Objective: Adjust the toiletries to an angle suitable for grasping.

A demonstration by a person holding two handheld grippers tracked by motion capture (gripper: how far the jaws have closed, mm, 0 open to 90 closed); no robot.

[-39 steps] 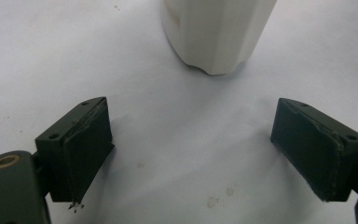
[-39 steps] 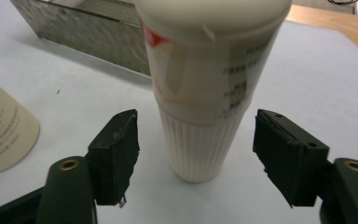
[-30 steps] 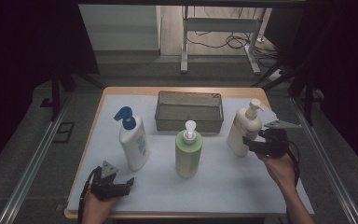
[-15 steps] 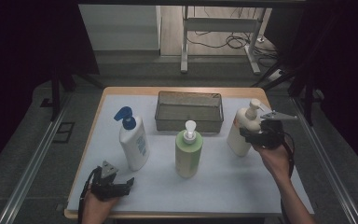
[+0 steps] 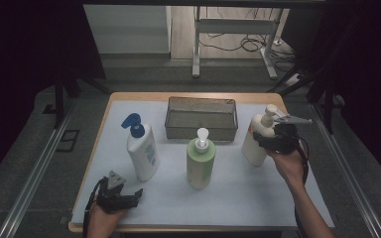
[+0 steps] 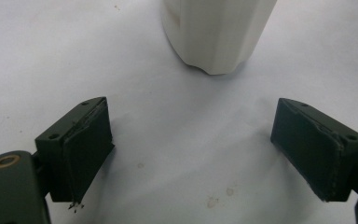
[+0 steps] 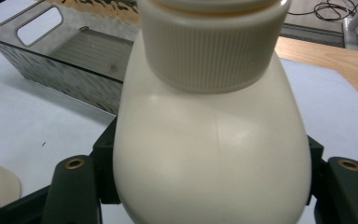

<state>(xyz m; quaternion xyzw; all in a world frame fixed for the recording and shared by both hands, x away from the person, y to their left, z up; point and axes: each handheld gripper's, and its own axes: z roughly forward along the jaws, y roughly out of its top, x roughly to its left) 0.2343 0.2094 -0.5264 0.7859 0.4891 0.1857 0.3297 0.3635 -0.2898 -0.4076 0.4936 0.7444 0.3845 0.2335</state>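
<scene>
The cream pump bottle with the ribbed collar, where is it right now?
In the high view, the cream pump bottle stands at the table's right, beside the grey mesh basket, between the right gripper's jaws.

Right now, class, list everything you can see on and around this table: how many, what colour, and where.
Cream pump bottle: one, cream, right side, between the right gripper's jaws.
Green pump bottle: one, pale green, centre front.
White bottle: one, white with blue pump, left of centre.
Basket: one, grey mesh, back centre.
Table: one, white mat on a wooden top.
Left gripper: one, black, front left, open over bare mat.
Right gripper: one, black, jaws closing around the cream pump bottle.
</scene>
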